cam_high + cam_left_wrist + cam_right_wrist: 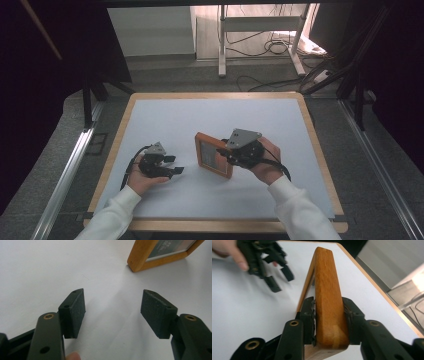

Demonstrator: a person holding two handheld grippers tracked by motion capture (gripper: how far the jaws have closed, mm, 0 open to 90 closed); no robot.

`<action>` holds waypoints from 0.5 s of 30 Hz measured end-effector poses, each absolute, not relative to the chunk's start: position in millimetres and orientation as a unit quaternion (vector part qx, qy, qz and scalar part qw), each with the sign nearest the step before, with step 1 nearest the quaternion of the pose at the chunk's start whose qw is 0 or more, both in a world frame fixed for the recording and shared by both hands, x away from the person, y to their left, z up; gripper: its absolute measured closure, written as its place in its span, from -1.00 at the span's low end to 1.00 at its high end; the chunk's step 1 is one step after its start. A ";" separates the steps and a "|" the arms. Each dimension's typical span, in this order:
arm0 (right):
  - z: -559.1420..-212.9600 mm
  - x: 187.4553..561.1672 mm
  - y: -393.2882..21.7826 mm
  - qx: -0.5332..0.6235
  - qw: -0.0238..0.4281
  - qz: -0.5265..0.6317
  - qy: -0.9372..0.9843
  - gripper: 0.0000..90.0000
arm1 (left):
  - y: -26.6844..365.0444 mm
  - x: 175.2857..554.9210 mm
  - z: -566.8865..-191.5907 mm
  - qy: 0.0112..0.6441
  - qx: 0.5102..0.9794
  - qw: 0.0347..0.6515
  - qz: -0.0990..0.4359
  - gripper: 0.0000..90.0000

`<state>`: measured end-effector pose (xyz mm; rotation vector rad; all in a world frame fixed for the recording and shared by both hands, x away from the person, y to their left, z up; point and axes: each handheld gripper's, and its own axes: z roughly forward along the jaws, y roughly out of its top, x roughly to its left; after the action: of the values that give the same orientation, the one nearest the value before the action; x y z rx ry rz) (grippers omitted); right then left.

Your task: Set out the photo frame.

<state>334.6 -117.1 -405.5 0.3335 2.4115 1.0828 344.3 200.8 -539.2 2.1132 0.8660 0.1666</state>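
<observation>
A wooden picture frame (211,154) stands tilted on its edge on the white table top (200,117), right of the middle. My right gripper (224,156) comes at it from the right. In the right gripper view its pads sit against both faces of the frame's (325,277) thick wooden edge, so my right gripper (329,315) is shut on it. My left gripper (174,165) rests low over the table to the left of the frame. Its jaws stand wide apart with nothing between them (112,312). A corner of the frame (142,255) lies ahead of it, apart from the pads.
The table has a light wooden rim (320,150), and grey floor drops away on both sides. A metal stand (260,30) and loose cables (270,47) are on the floor behind the table. My left gripper (282,282) shows at the upper left of the right gripper view.
</observation>
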 end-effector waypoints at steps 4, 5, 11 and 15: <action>-407.5 348.5 -119.7 0.147 0.242 0.391 0.876 0.31 | 200.5 343.7 -538.7 0.344 0.840 0.414 0.065 -0.19; -408.5 352.2 -120.4 0.157 0.243 0.388 0.875 0.27 | 200.4 343.6 -538.6 0.344 0.840 0.414 0.066 -0.19; -417.6 380.1 -128.1 0.217 0.234 0.376 0.870 0.06 | 199.9 343.5 -538.5 0.342 0.841 0.415 0.068 -0.20; -419.7 385.2 -130.6 0.226 0.227 0.385 0.865 0.06 | 200.7 344.1 -538.4 0.340 0.841 0.415 0.069 -0.20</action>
<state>385.2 -130.6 -419.7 0.6226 2.3849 1.0620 344.1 200.7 -538.4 2.1117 0.8548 0.1734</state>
